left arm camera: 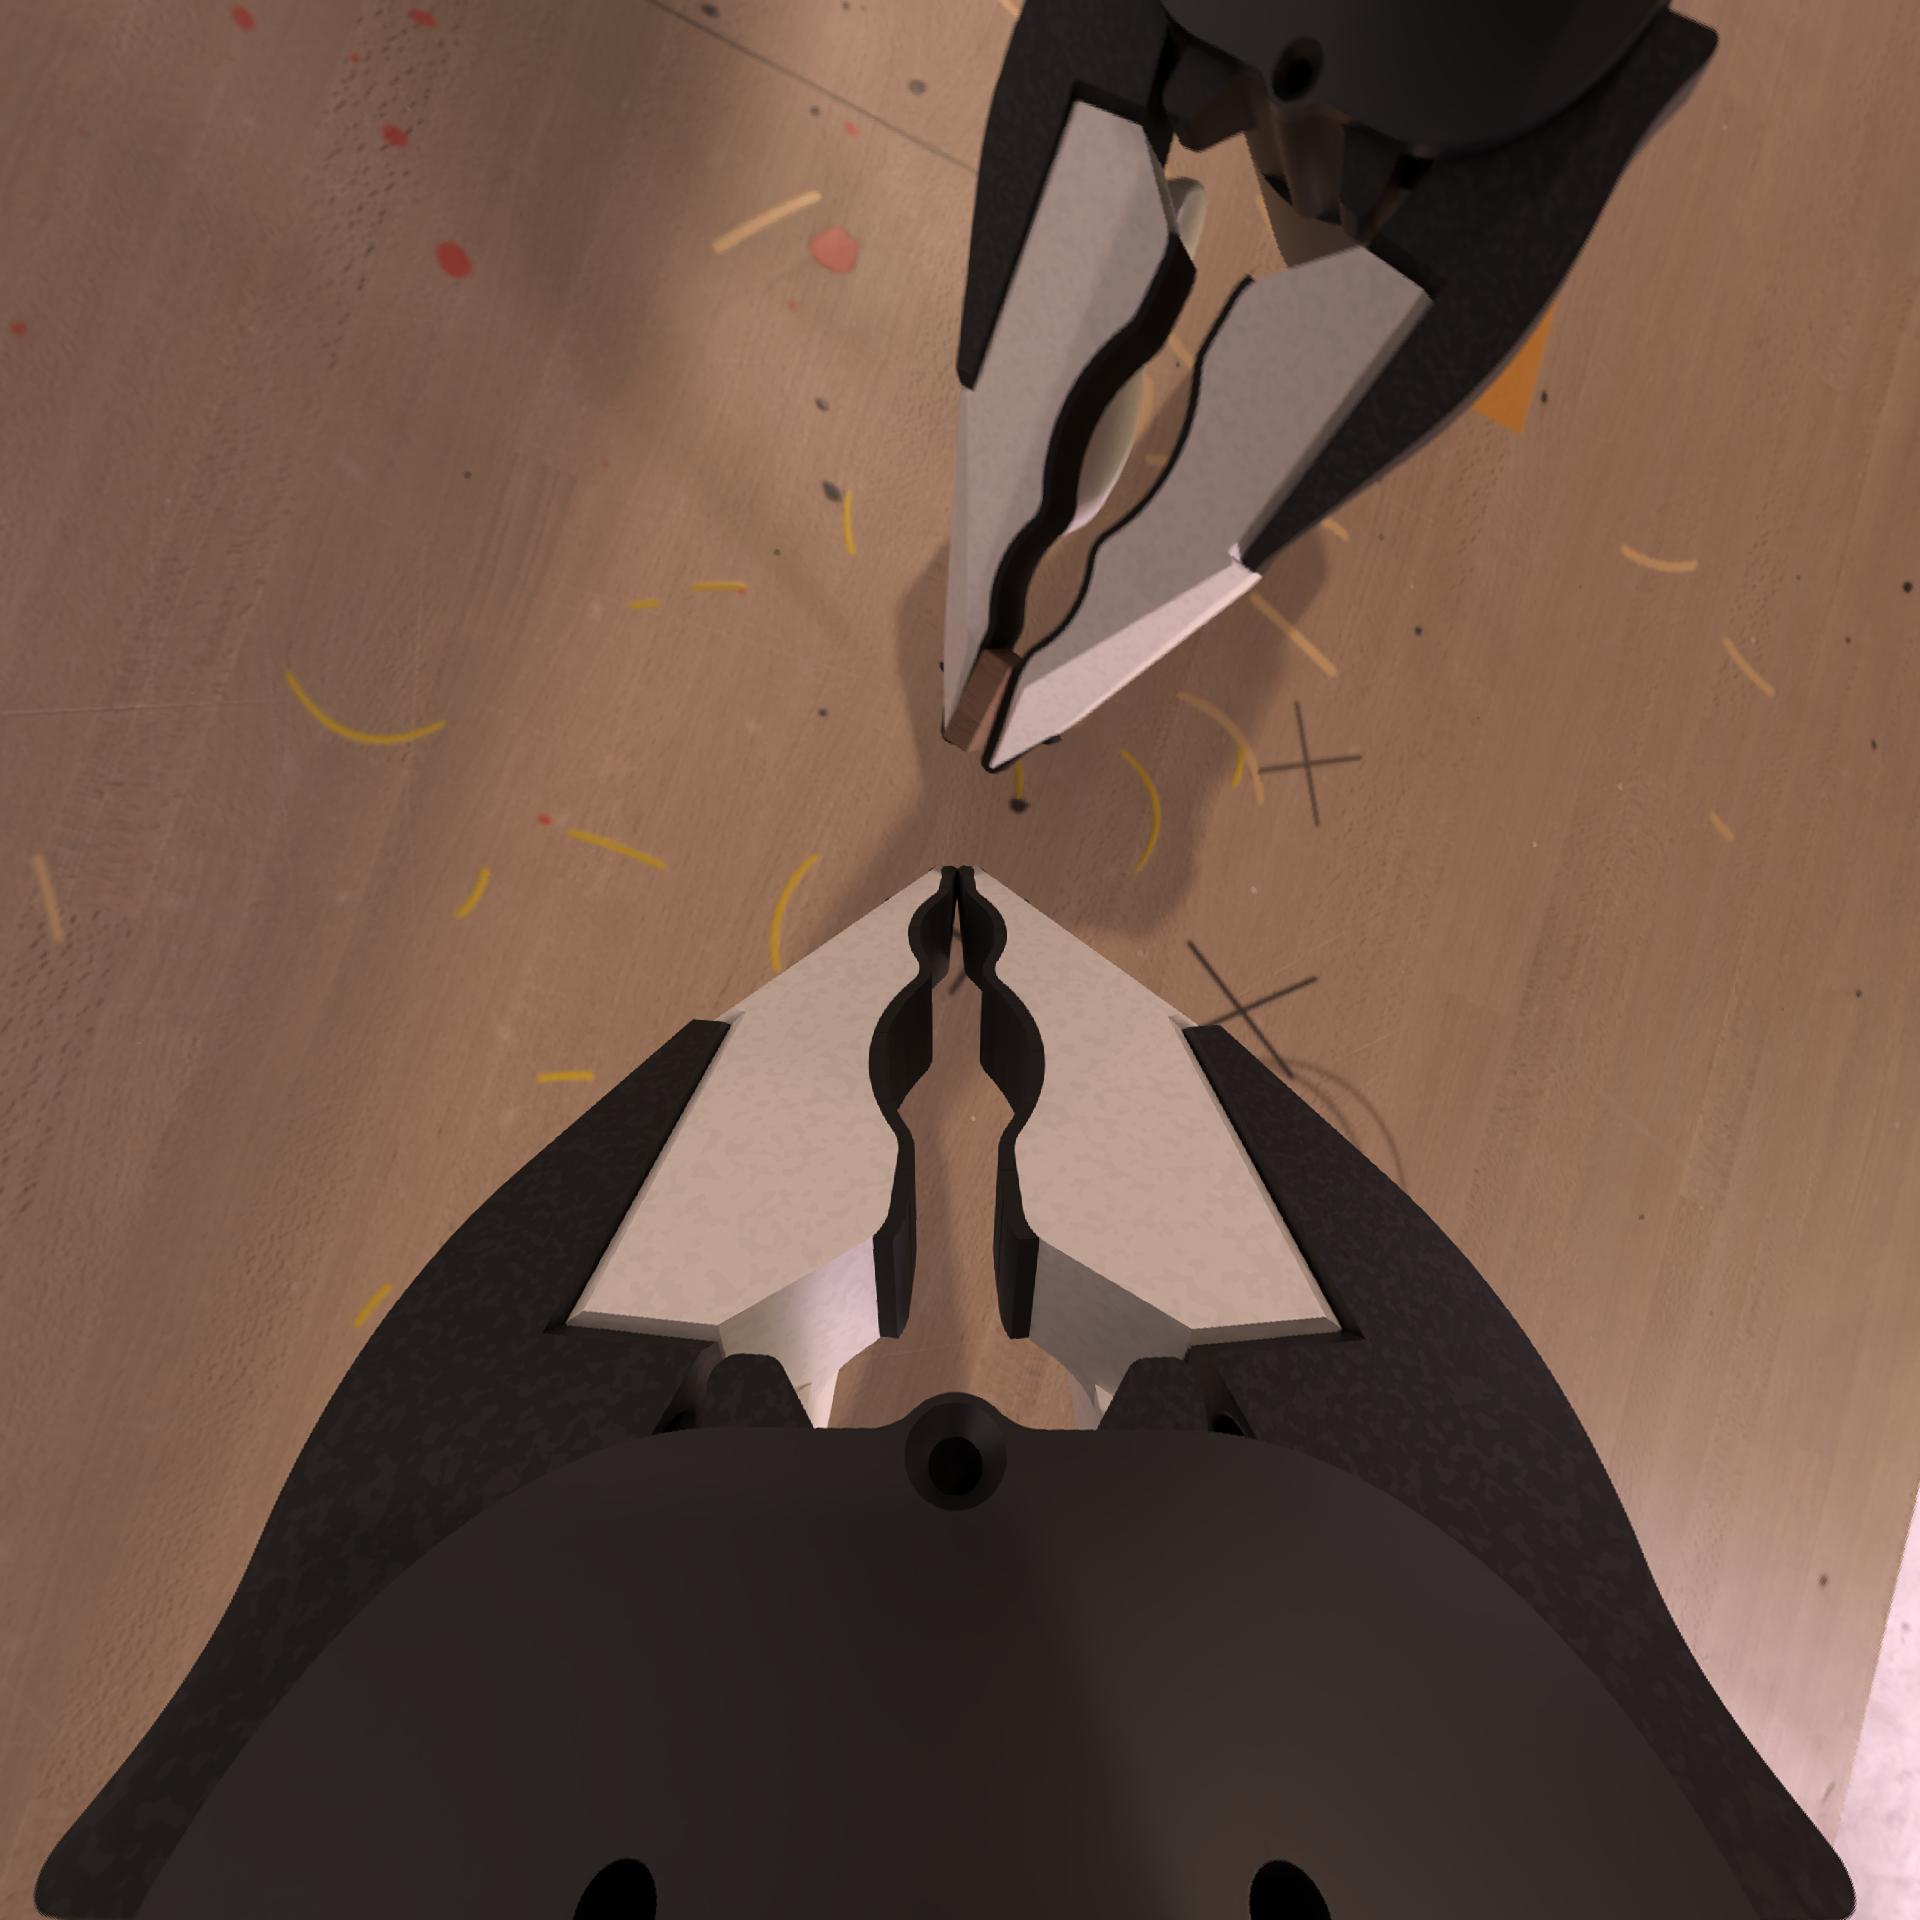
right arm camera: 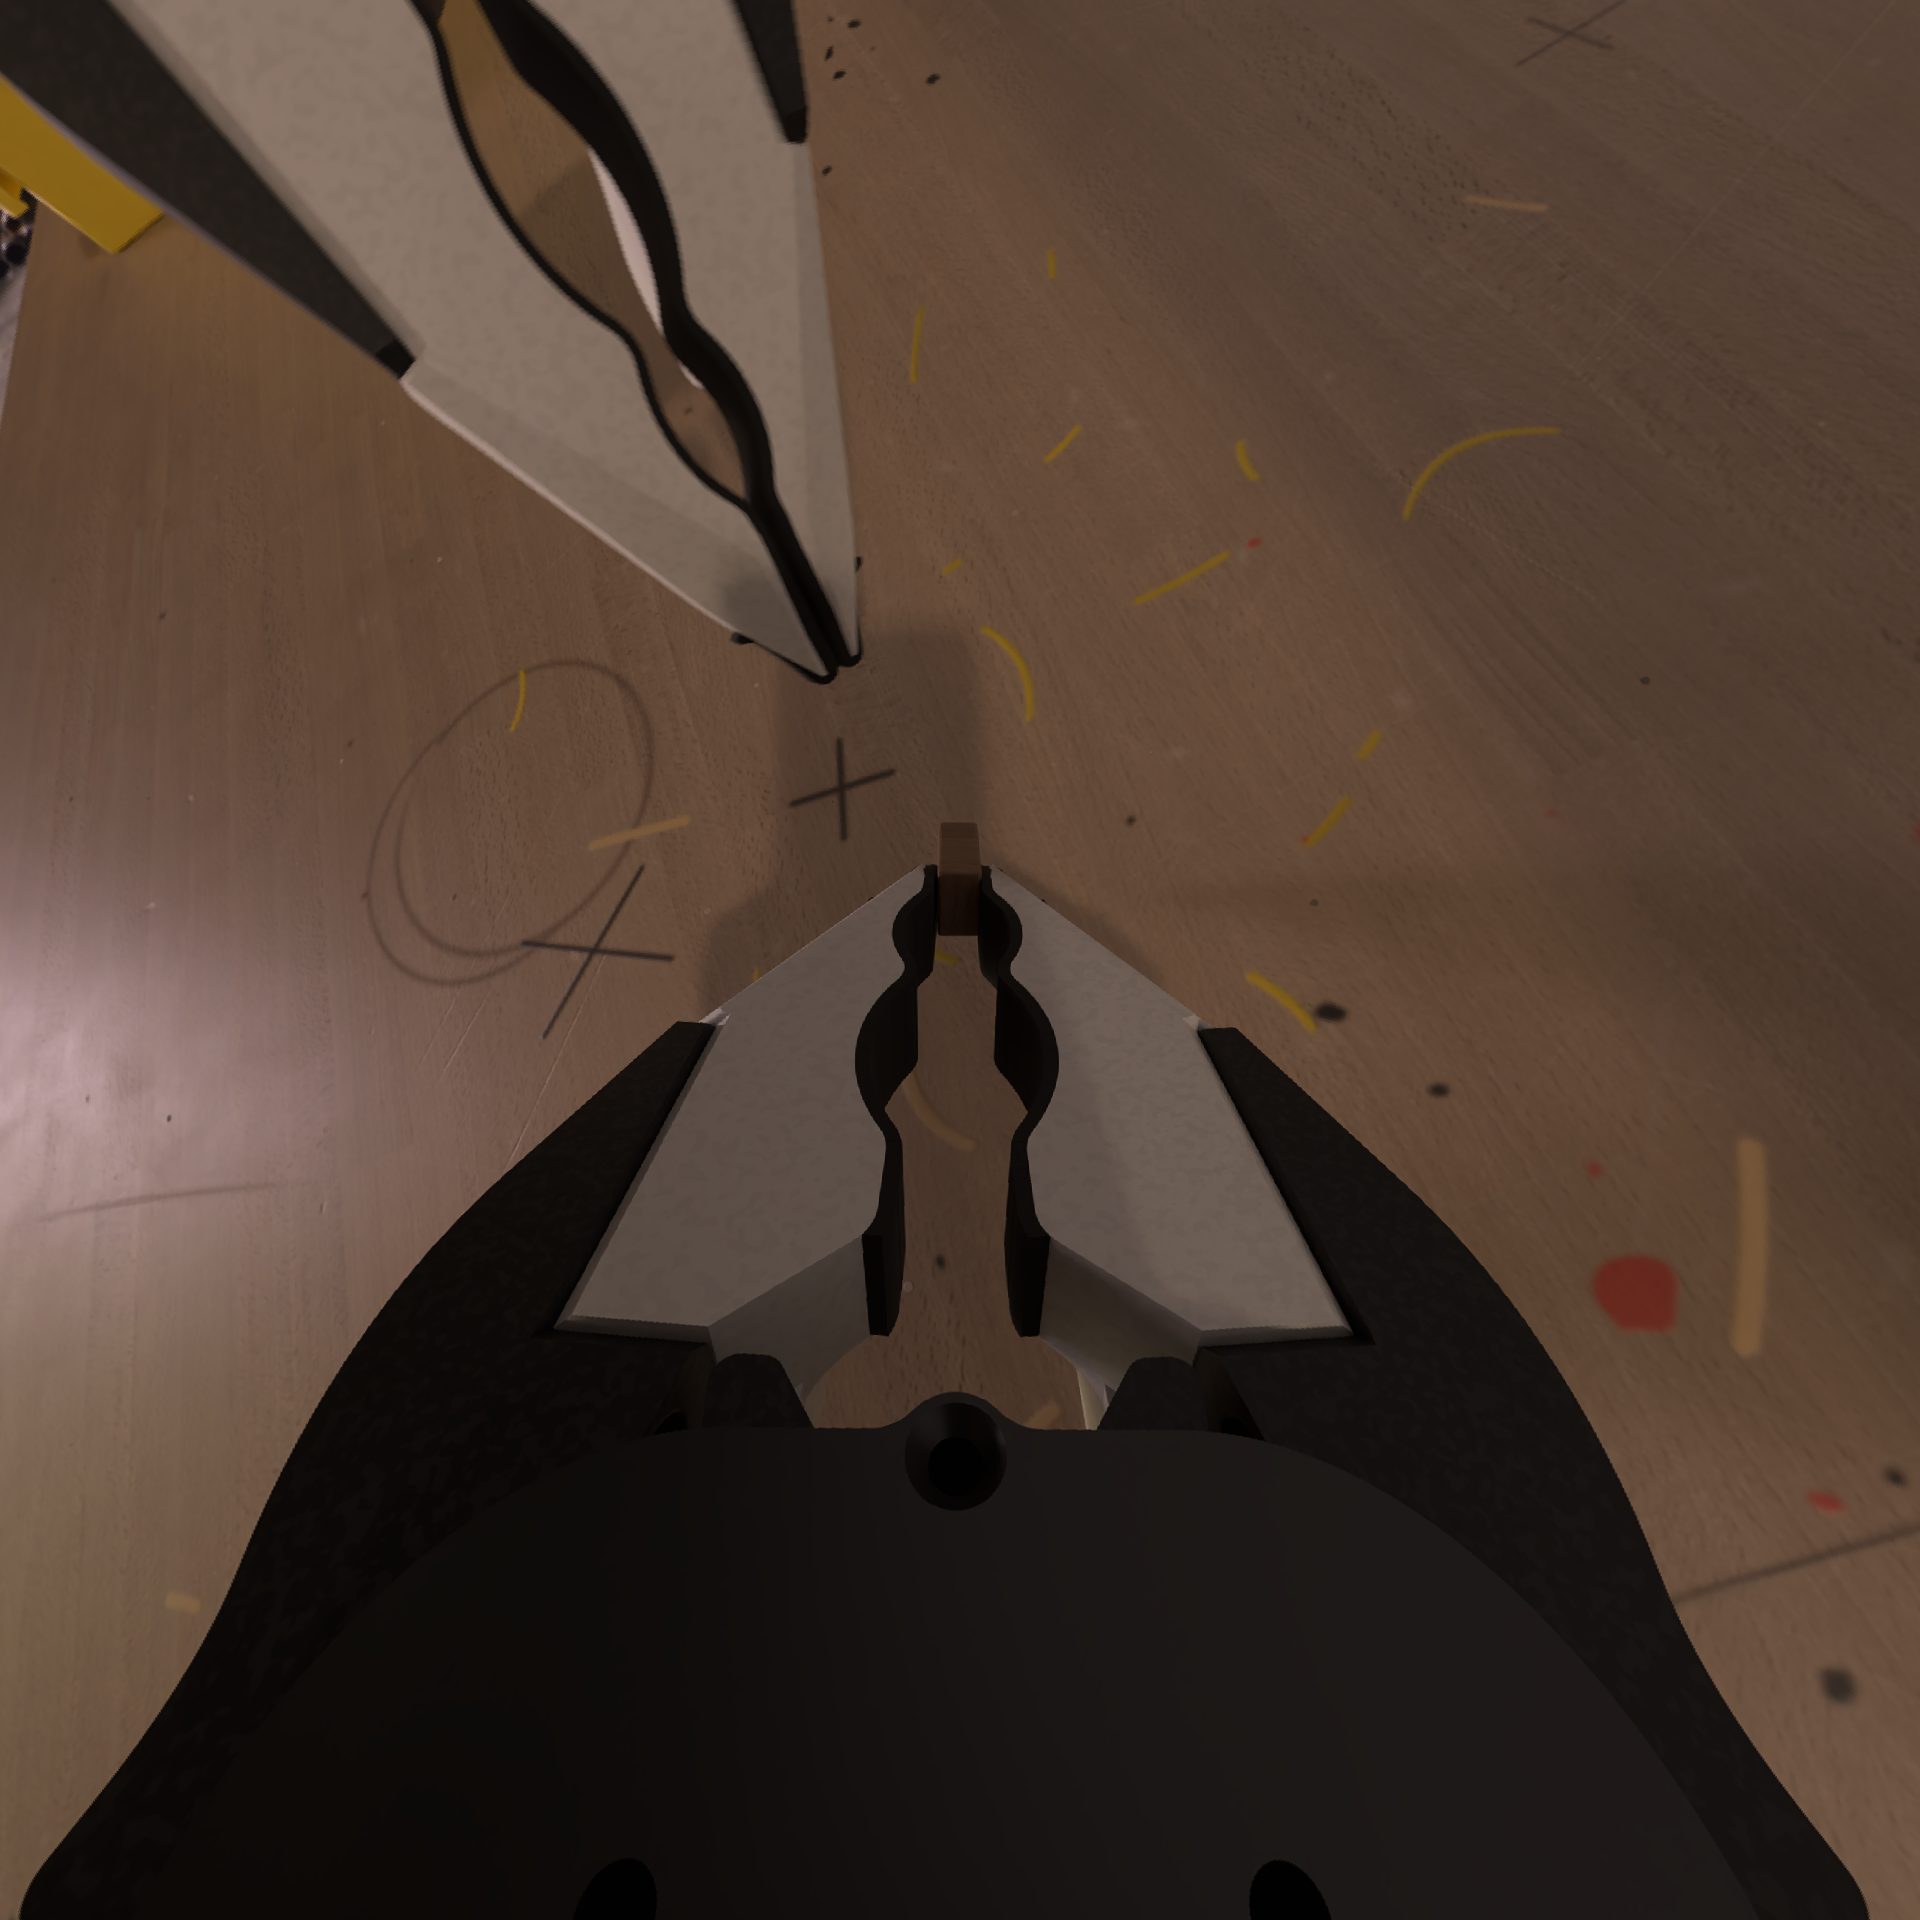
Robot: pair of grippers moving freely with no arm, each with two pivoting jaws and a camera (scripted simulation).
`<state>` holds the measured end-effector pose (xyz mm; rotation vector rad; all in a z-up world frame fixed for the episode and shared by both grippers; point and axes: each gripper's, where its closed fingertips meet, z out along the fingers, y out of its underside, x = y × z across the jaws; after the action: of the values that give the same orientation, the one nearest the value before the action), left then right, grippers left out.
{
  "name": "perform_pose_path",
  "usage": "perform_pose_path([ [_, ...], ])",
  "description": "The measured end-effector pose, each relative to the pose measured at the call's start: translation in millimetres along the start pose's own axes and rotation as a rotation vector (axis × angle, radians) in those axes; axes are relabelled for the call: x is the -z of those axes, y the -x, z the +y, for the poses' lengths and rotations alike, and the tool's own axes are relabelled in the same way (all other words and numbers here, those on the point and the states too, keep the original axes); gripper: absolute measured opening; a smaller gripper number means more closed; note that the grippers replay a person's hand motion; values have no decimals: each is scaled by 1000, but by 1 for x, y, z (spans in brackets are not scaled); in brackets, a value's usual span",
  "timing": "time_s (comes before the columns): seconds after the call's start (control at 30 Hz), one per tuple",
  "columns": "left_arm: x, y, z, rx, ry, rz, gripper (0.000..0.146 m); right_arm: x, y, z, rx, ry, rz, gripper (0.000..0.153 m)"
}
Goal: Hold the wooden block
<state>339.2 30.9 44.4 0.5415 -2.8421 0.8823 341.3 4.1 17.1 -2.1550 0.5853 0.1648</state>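
Note:
The wooden block is a small brown piece pinched between the tips of my right gripper, held above the wooden table. In the left wrist view the same block shows at the tips of the right gripper, which comes in from the top right. My left gripper is shut and empty, its tips pressed together, a short way below the block. In the right wrist view the left gripper reaches in from the top left, its tips shut, apart from the block.
The wooden tabletop carries yellow streaks, red paint spots, pencil crosses and a pencilled circle. A yellow object lies at the far left edge, and an orange shape shows behind the right gripper. The table edge runs at the lower right.

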Motion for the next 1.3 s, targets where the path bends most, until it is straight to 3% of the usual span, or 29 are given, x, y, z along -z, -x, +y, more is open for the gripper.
perform_pose_path([
  [0.3,-4,19,-5,8,11,-49,0,2,2,-1,79,-18,-1,6],
  [0.83,-12,28,2,19,30,-55,0,9,8,-8,36,-91,-100,6],
  [1.17,-5,22,-7,107,-78,63,0,20,7,-21,-289,-205,-295,6],
  [1.3,0,25,-8,140,-123,88,6,20,6,-20,-344,-203,-320,6],
])
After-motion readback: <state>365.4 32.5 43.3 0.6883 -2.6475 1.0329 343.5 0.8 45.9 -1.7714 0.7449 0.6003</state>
